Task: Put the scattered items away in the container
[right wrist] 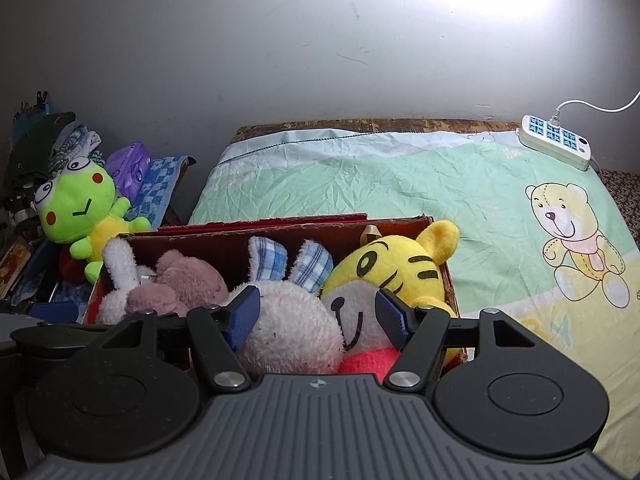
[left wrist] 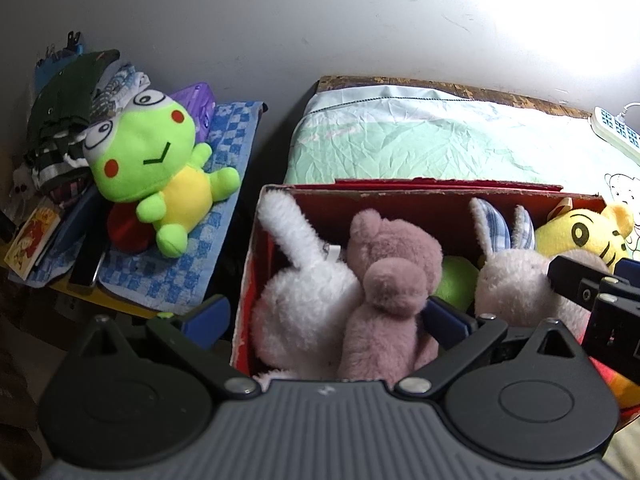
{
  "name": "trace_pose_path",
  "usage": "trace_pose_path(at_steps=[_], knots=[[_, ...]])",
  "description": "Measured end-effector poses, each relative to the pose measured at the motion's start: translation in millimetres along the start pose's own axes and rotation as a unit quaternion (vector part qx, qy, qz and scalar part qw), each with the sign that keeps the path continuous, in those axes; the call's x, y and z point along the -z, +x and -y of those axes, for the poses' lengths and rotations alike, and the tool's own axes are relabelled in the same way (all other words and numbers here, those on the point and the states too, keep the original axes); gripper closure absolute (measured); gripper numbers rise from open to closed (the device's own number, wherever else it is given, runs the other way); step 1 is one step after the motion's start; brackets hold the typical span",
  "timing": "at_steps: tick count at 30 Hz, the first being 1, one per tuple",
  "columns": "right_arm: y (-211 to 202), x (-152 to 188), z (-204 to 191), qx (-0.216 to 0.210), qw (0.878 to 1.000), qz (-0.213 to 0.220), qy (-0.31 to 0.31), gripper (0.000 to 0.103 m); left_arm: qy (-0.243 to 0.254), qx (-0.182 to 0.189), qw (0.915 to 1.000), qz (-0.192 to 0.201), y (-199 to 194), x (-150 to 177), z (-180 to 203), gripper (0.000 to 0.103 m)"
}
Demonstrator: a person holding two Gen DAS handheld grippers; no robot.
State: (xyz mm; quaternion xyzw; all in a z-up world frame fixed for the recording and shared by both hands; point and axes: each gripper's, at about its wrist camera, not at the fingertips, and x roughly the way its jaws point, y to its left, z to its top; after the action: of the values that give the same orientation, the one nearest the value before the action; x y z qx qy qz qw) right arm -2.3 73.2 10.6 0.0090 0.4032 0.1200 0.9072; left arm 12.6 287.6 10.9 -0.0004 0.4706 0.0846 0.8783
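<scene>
Four toys already lie in the box (right wrist: 400,222), the frog (left wrist: 160,168) at upper left remains outside, and both tools, left tool (left wrist: 326,318) and right tool (right wrist: 318,314), stand apart, holding nothing.

Bedroom: bedsheet (right wrist: 400,176), plush toys (right wrist: 288,320)

Left gripper (left wrist: 326,320) fingers spread wide, right gripper (right wrist: 318,316) likewise, angled downward
</scene>
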Motion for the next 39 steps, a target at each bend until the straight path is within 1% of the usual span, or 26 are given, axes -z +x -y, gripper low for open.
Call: trace_pose_path(at_steps=[18,24,30,34,39], knots=[[-16.8,7.5,-1.2,0.011,1.0,0.012,0.002,0.036,-0.003,-0.004,0.9997,0.022,-19.8,11.1,-0.7,0.001],[-19.0,11.4,-0.2,0.015,1.0,0.01,0.002,0.036,0.002,-0.016,0.9993,0.034,-25.9,14.8,2.4,0.001],[-21.5,15.8,-0.2,0.016,1.0,0.01,-0.001,0.036,0.002,-0.01,0.9992,0.037,-30.9,18.6,4.1,0.001],[-23.6,17.3,0.4,0.016,1.0,0.011,0.0,0.036,-0.001,-0.016,0.999,0.042,-34.6,21.9,3.9,0.001],[-29.1,19.1,0.6,0.015,1.0,0.016,0.0,0.036,-0.005,-0.012,0.9991,0.039,-36.6,23.9,1.3,0.001]])
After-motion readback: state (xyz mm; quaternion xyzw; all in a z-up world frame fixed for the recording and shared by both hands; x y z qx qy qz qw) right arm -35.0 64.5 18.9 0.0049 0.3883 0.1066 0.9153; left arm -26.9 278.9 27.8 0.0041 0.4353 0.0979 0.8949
